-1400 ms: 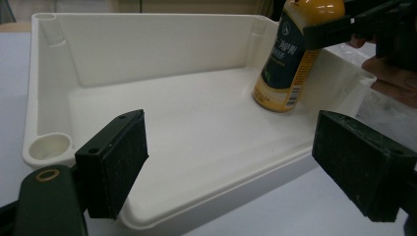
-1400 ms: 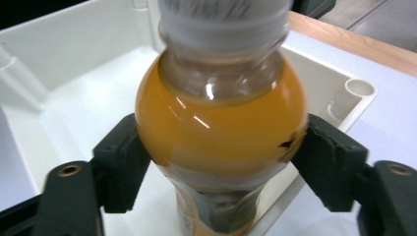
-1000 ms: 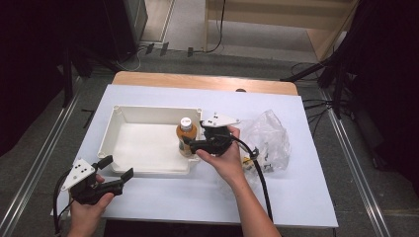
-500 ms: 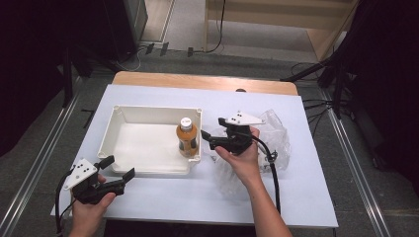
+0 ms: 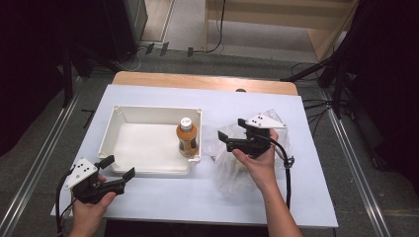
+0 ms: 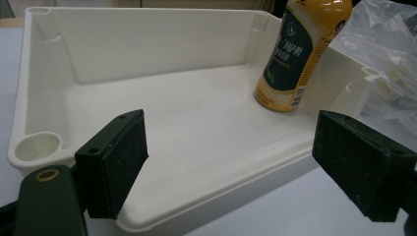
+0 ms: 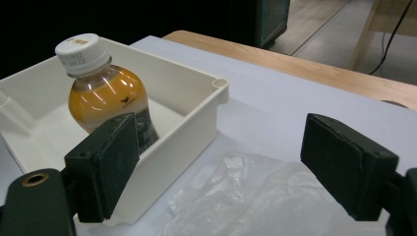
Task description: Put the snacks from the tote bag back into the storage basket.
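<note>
Bottle (image 5: 187,139): upright in the near right corner of the white tray (image 5: 148,114); orange drink, white cap, dark label with small print too fine to read
Right gripper (image 5: 226,141): over the clear bag (image 5: 276,132), just right of the tray; jaws have just been opening, wide apart, nothing between them
Left gripper (image 5: 118,169): at the tray's near left corner, jaws wide apart, empty

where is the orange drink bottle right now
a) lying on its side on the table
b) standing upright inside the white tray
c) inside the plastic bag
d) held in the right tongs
b: the bottle stands upright in the white tray, near its right wall, while the right tongs are open and apart from it, over the plastic bag.
</note>
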The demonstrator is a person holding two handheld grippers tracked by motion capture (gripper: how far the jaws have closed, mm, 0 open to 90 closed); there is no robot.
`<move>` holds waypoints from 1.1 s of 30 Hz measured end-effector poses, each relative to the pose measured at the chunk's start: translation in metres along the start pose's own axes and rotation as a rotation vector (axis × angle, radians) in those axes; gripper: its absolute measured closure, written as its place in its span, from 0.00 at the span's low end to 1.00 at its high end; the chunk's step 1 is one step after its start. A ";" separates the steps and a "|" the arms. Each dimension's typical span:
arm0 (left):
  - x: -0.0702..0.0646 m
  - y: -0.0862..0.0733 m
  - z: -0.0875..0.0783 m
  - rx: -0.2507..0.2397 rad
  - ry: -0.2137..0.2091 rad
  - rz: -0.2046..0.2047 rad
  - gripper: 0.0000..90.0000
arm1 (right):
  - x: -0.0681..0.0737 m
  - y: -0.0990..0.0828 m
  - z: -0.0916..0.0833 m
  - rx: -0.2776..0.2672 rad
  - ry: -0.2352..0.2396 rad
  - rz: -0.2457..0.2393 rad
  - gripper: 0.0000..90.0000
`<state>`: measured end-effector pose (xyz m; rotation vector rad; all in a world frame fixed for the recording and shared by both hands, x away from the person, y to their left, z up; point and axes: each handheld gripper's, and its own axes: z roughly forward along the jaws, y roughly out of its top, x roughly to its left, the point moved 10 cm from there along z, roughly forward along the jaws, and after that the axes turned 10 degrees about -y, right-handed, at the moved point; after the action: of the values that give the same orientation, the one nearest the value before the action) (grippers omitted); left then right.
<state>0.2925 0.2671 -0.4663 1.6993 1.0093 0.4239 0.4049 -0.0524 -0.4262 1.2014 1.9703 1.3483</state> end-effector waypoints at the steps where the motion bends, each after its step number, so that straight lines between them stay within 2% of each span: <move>1: 0.000 0.000 0.000 0.002 -0.001 -0.001 0.15 | -0.002 -0.001 -0.001 0.001 -0.006 0.000 0.17; 7: 0.000 0.000 0.002 0.002 -0.002 0.002 0.15 | -0.015 -0.010 -0.010 0.009 -0.038 -0.008 0.17; 12: 0.000 0.001 0.003 -0.001 -0.002 -0.003 0.15 | -0.025 -0.015 -0.018 0.003 -0.051 0.009 0.17; 22: -0.002 0.002 0.006 0.003 -0.006 0.001 0.15 | -0.044 -0.028 -0.034 0.004 -0.093 0.014 0.17; 33: -0.003 0.002 0.012 0.008 -0.012 0.016 0.15 | -0.065 -0.039 -0.055 -0.012 -0.126 0.055 0.17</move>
<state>0.3002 0.2572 -0.4681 1.7162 0.9905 0.4199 0.3807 -0.1402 -0.4452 1.3106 1.8519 1.2755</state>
